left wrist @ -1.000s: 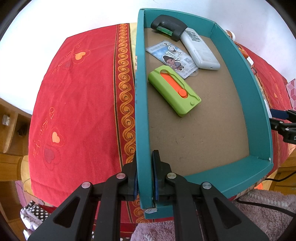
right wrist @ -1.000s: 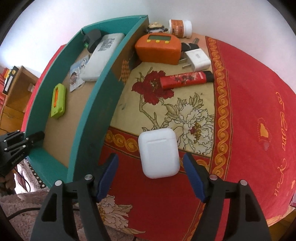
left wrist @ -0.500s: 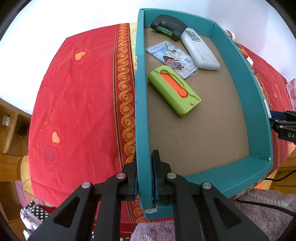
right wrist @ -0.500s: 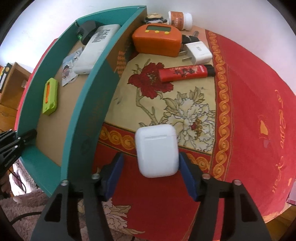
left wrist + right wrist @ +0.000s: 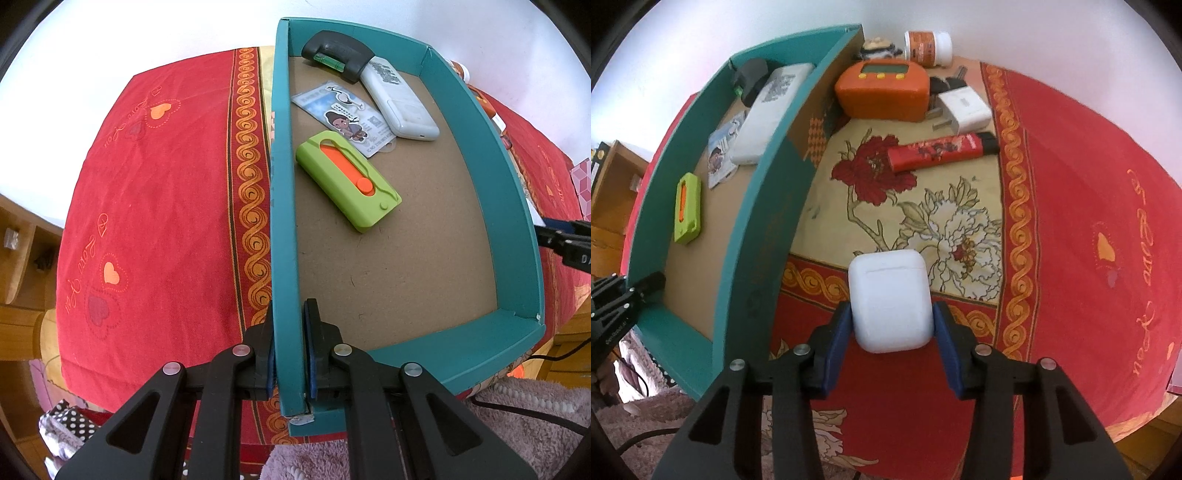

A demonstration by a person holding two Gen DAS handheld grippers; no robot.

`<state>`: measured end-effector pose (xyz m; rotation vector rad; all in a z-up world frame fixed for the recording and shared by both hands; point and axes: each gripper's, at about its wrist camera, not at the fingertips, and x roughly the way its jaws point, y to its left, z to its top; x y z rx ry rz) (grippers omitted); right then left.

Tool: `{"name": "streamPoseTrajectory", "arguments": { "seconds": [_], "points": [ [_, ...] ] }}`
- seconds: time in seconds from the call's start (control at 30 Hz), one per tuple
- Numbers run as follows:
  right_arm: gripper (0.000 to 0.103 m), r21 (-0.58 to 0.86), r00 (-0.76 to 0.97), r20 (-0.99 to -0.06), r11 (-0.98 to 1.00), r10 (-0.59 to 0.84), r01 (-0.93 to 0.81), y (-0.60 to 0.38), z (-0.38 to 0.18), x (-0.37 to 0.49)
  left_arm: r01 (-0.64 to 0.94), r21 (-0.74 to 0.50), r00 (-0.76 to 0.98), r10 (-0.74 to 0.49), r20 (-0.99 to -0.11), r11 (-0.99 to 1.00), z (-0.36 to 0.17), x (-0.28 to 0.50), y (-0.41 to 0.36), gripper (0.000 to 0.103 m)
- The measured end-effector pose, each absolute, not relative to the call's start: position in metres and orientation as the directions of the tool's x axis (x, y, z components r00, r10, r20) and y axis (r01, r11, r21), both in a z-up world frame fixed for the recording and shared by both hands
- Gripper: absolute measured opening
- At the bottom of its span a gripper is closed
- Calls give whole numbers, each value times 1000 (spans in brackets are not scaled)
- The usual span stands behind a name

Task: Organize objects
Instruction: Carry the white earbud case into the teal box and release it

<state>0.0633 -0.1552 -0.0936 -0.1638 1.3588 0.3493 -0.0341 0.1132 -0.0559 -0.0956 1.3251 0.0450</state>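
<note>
A teal box (image 5: 282, 184) stands on the red cloth, and my left gripper (image 5: 288, 339) is shut on its near left wall. Inside lie a green and orange case (image 5: 347, 181), a picture card (image 5: 343, 114), a white slab (image 5: 397, 99) and a black object (image 5: 336, 53). To the right of the box (image 5: 768, 229), my right gripper (image 5: 892, 325) is closing. A white earbud case (image 5: 888, 291) sits between its blue pads, which touch both of its sides. The case rests on the cloth.
Behind the earbud case lie a red tube (image 5: 940, 151), a white plug (image 5: 964, 109), an orange clock (image 5: 884, 90), a white bottle (image 5: 927, 48) and a small figure (image 5: 881, 48). Wooden furniture (image 5: 609, 184) stands at the left. A fuzzy pink rug (image 5: 517, 424) lies below the table edge.
The right gripper's jaws have come together from wide apart until they touch the white earbud case. The left gripper and the box have not moved.
</note>
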Motion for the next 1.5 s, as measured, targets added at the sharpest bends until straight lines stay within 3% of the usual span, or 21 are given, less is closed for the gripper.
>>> {"name": "streamPoseTrajectory", "arguments": {
  "seconds": [0.7, 1.5],
  "points": [
    [42, 142, 313, -893, 864, 322, -484, -99, -6, 65, -89, -44, 243, -21, -970, 995, -56, -34, 113, 12],
    [40, 169, 109, -948, 766, 298, -620, -12, -67, 76, -89, -44, 244, -21, -970, 995, -56, -35, 113, 12]
  ]
}}
